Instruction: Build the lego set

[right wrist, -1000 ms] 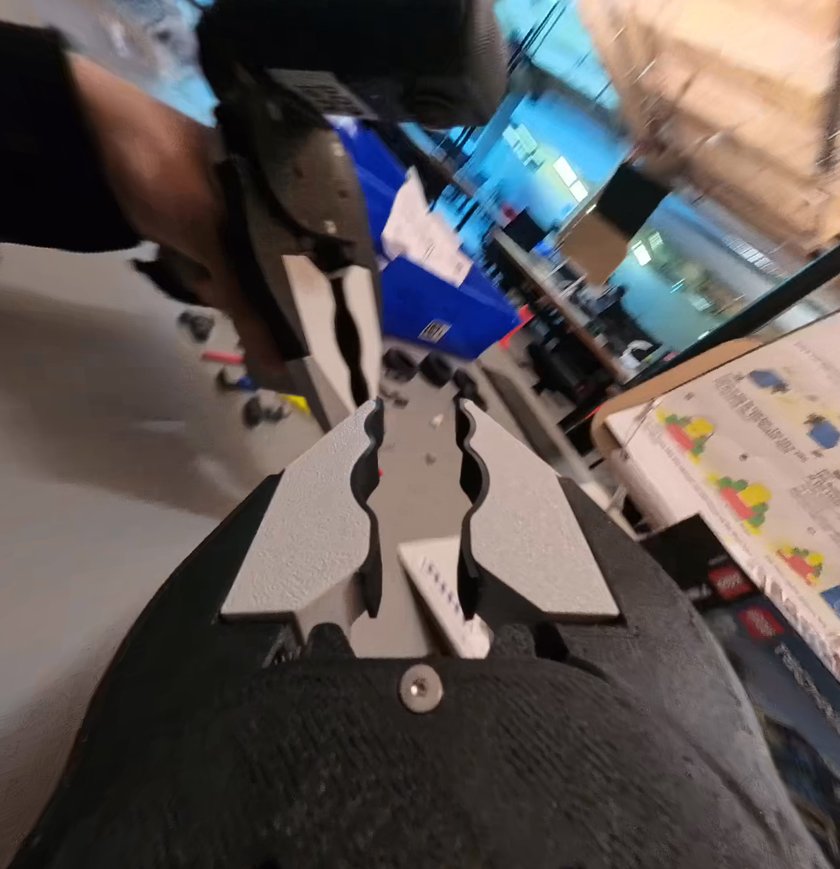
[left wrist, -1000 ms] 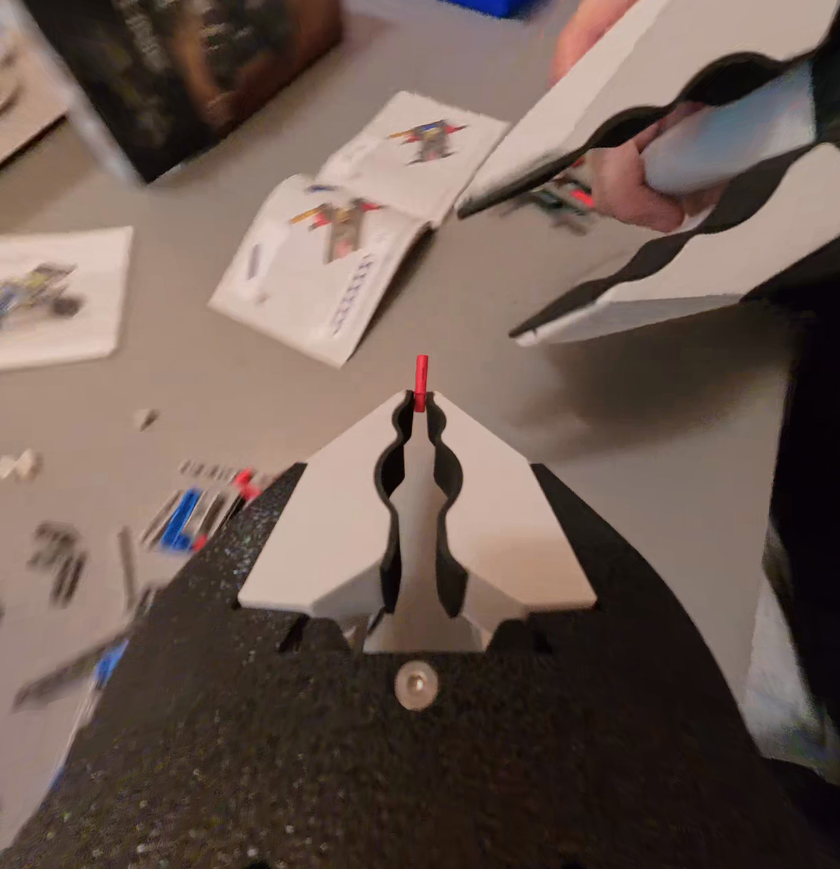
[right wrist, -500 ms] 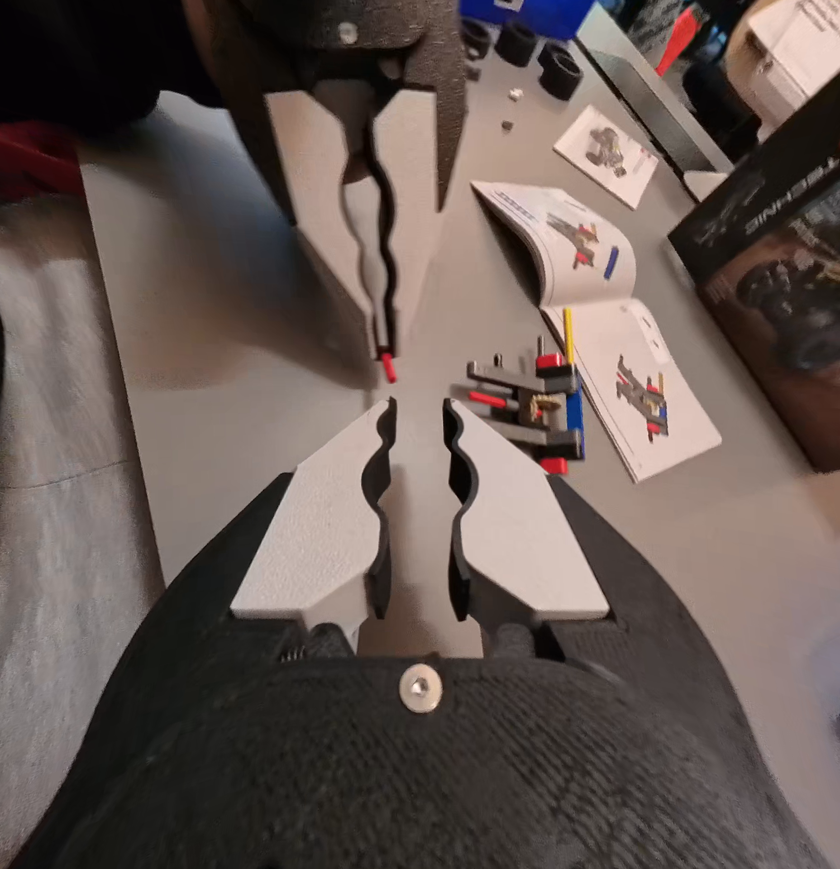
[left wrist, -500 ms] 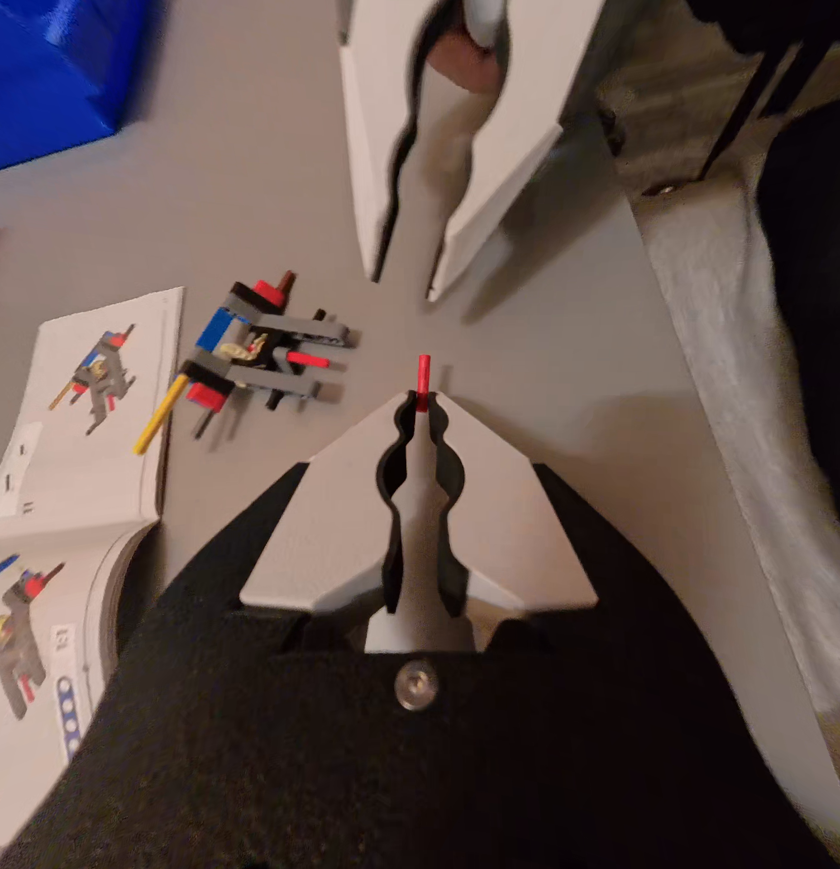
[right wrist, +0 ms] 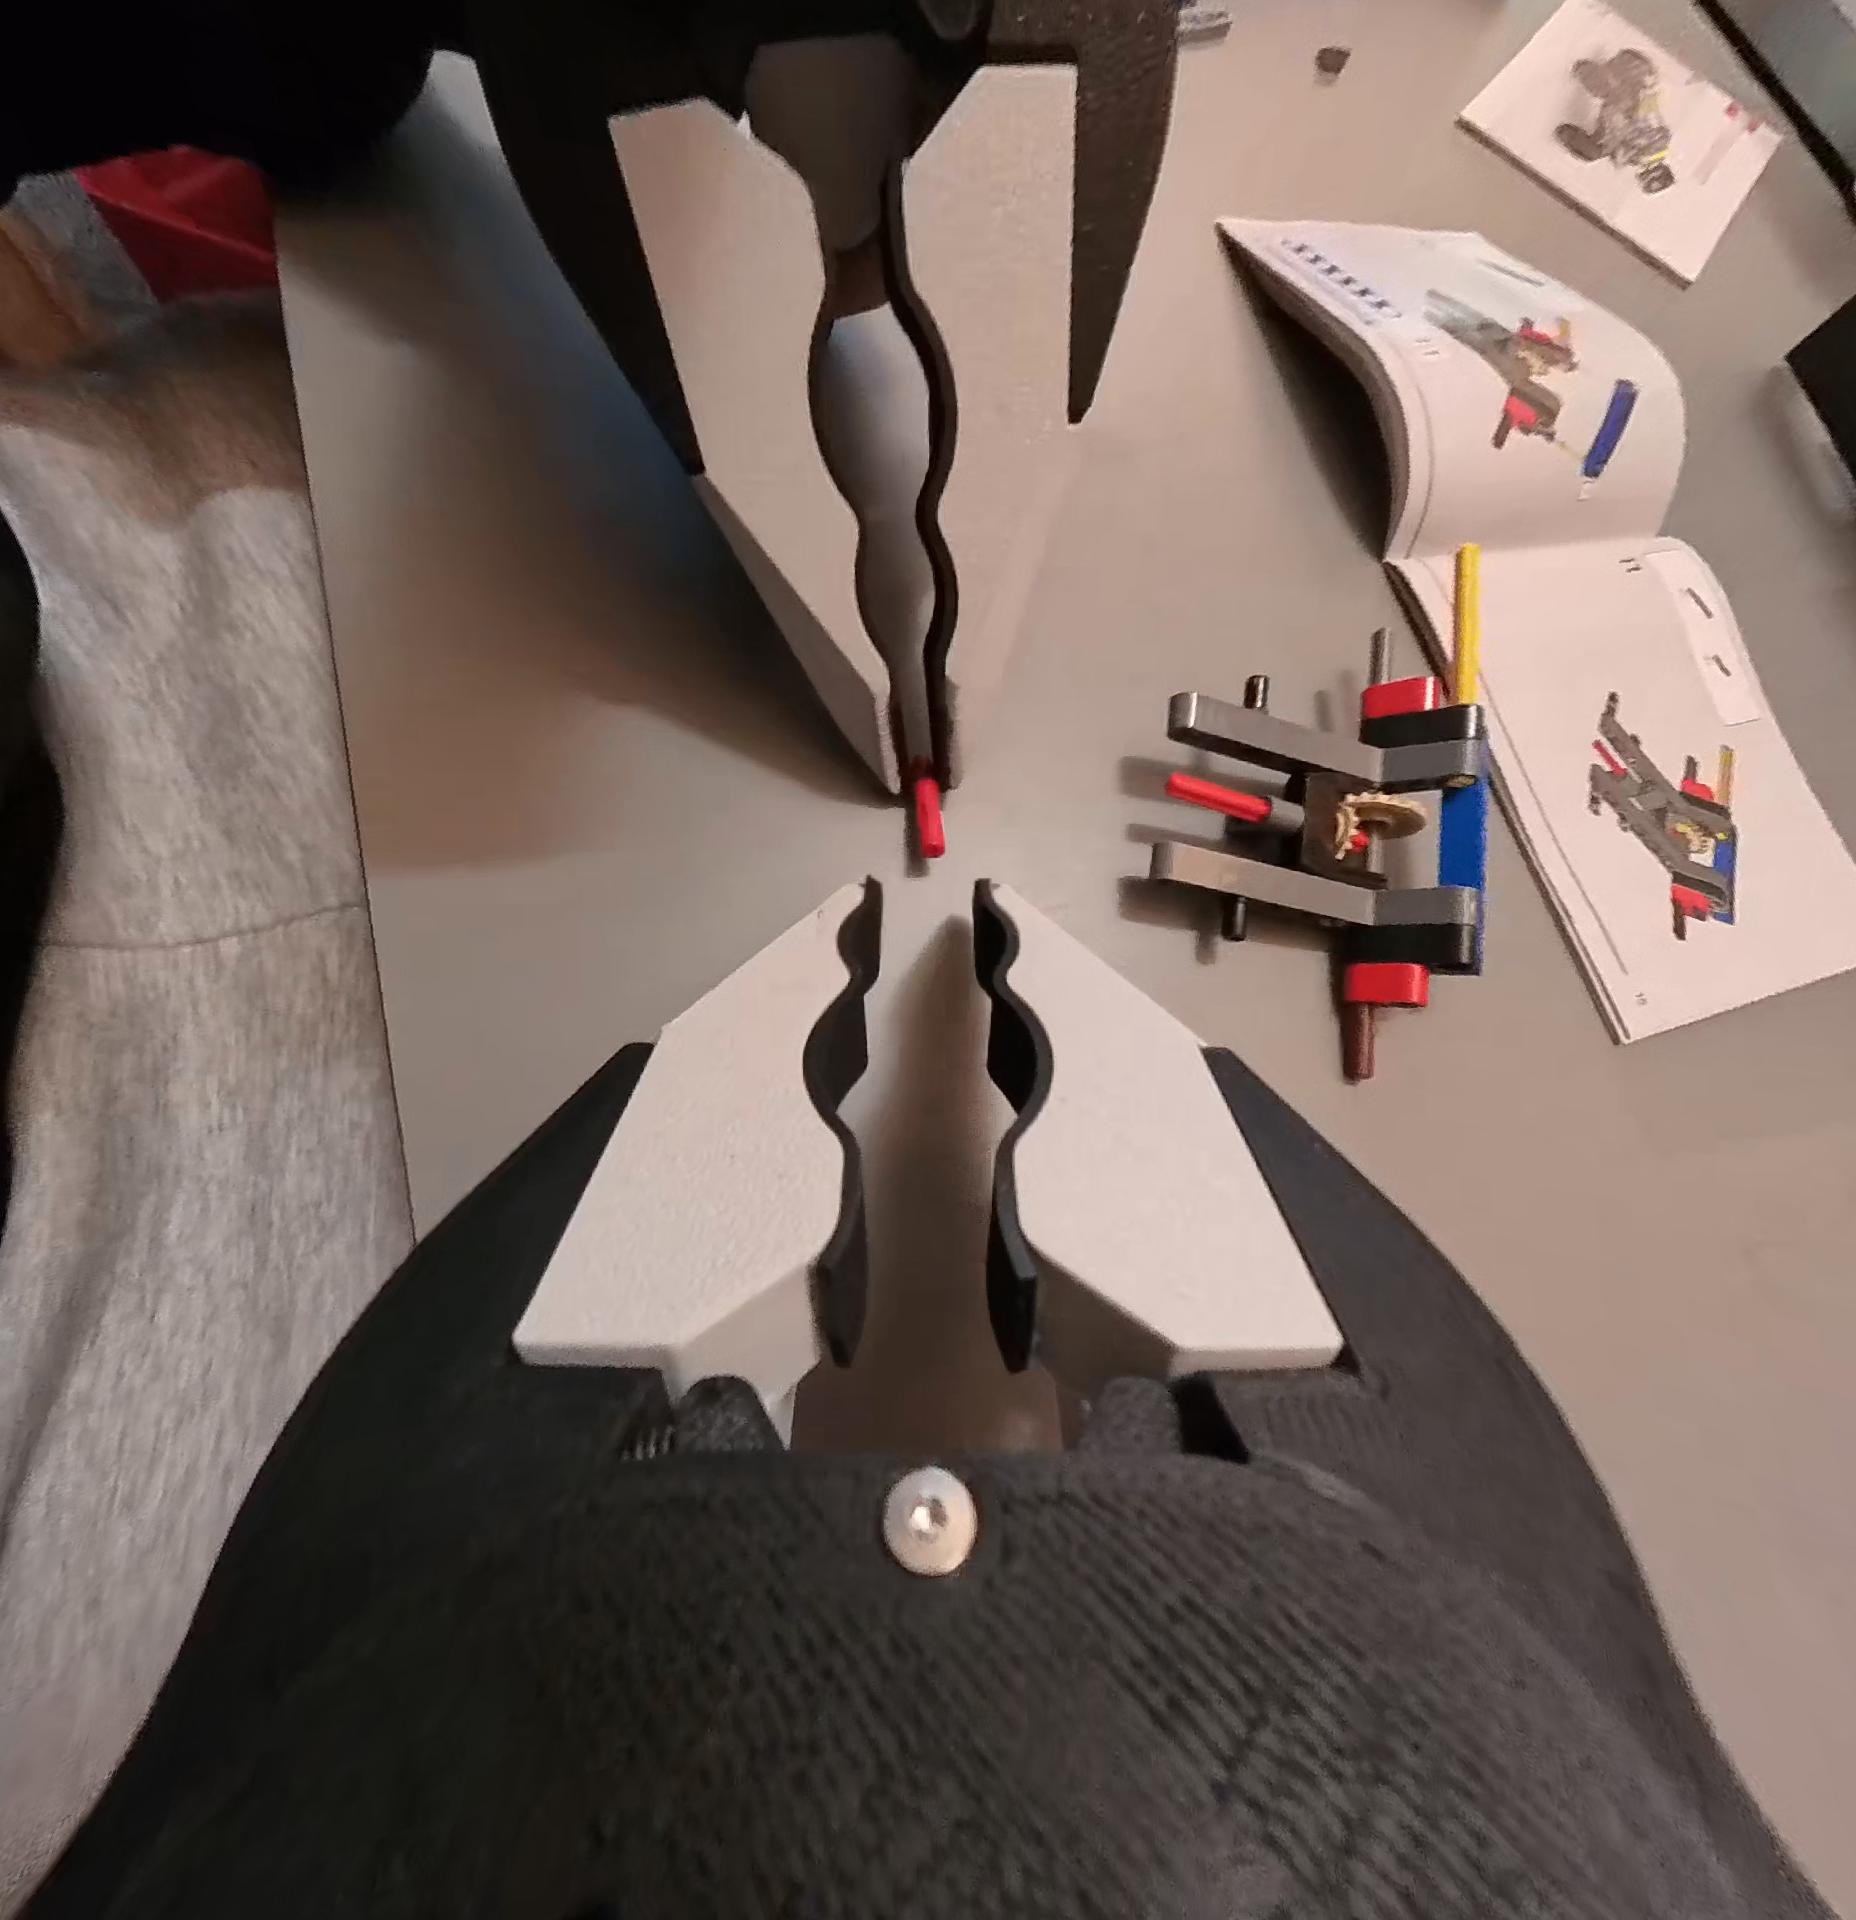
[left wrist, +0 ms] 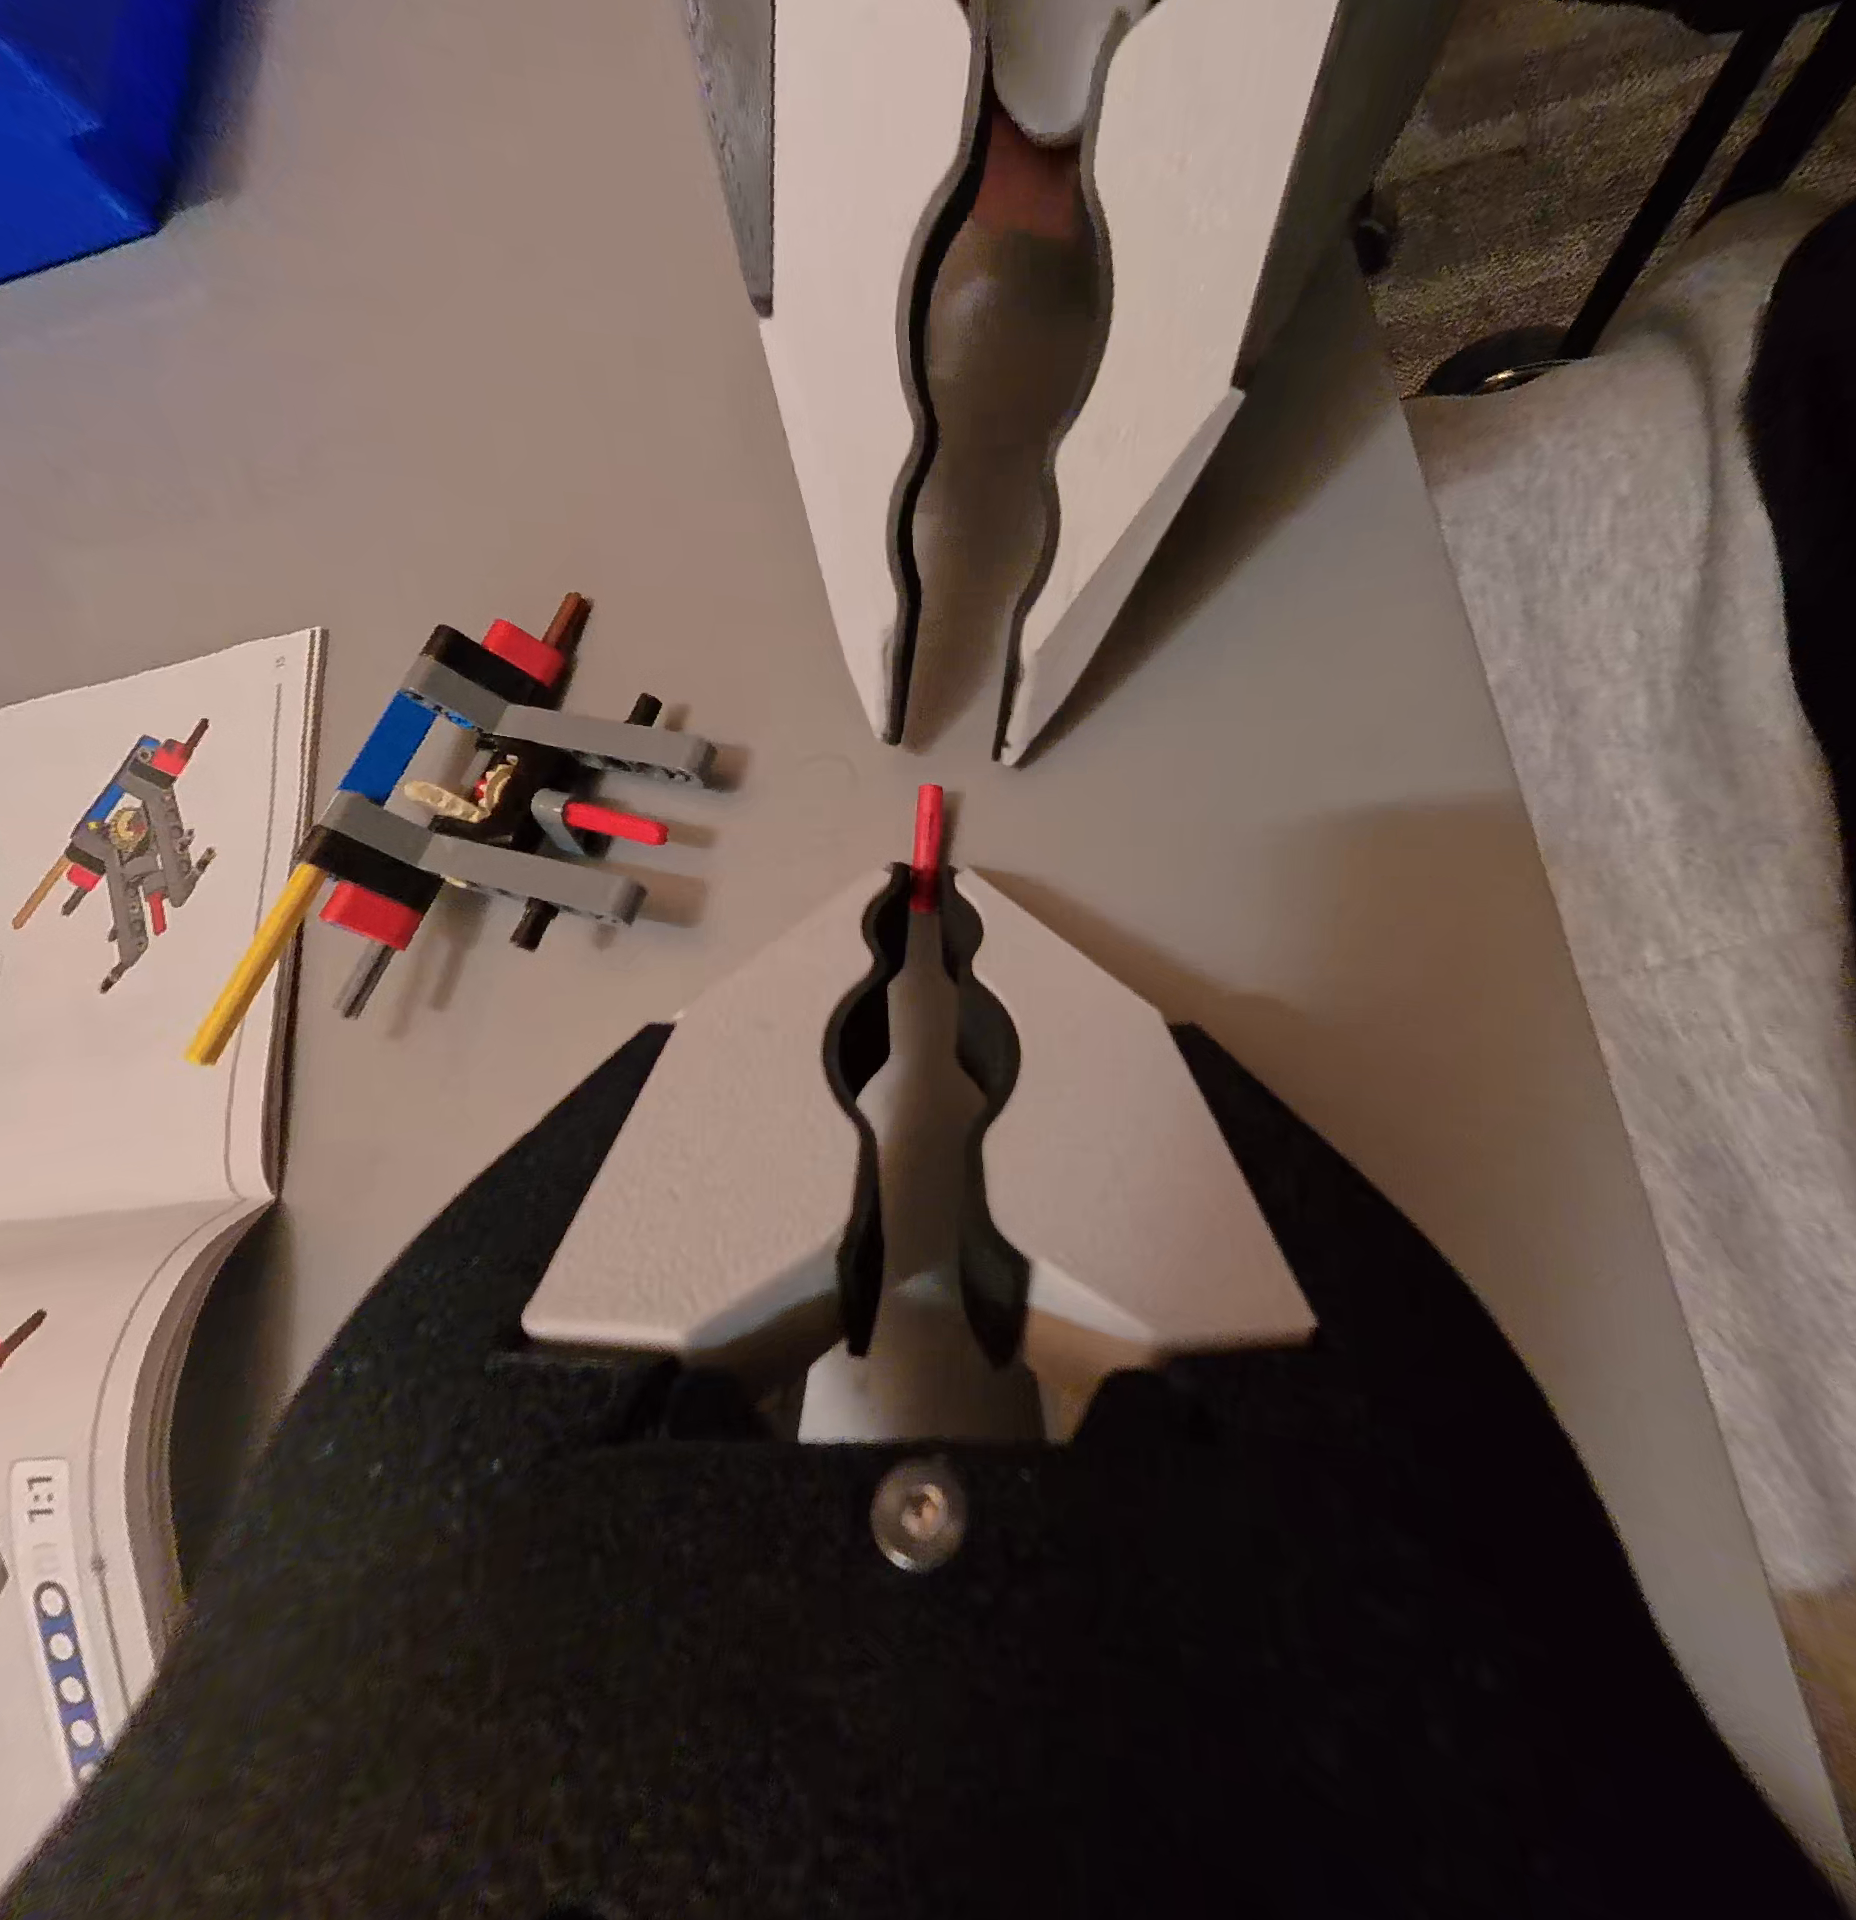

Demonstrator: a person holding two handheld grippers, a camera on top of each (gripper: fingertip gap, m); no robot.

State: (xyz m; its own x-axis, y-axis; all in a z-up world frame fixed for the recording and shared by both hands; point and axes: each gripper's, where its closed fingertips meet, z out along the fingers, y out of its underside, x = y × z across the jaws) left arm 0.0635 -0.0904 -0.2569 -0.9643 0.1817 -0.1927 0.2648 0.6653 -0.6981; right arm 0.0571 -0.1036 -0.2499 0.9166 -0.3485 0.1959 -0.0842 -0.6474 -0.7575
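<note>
L gripper [left wrist: 929,871] clamped on red pin [left wrist: 926,844], tip-to-tip w/ R gripper [right wrist: 922,883], jaws apart, empty. Partly built lego assy [right wrist: 1350,821] lies beside on grey table [right wrist: 1163,1091], touching the open manual [right wrist: 1630,790].

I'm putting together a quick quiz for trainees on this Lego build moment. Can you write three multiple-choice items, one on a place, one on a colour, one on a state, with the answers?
1. Where is the half-built model?
A. on the table beside the open booklet
B. inside the blue bin
C. held in the right claw

2. What colour is the small pin at the tip of the left claw?
A. yellow
B. red
C. black

3. How does the right claw stand?
A. shut on the pin
B. shut on nothing
C. open, holding nothing

Answers:
1. A: it lies on the grey table, with its yellow rod over the booklet.
2. B: the pin shows red in both views.
3. C: a clear gap shows between its fingertips, short of the pin.
</note>
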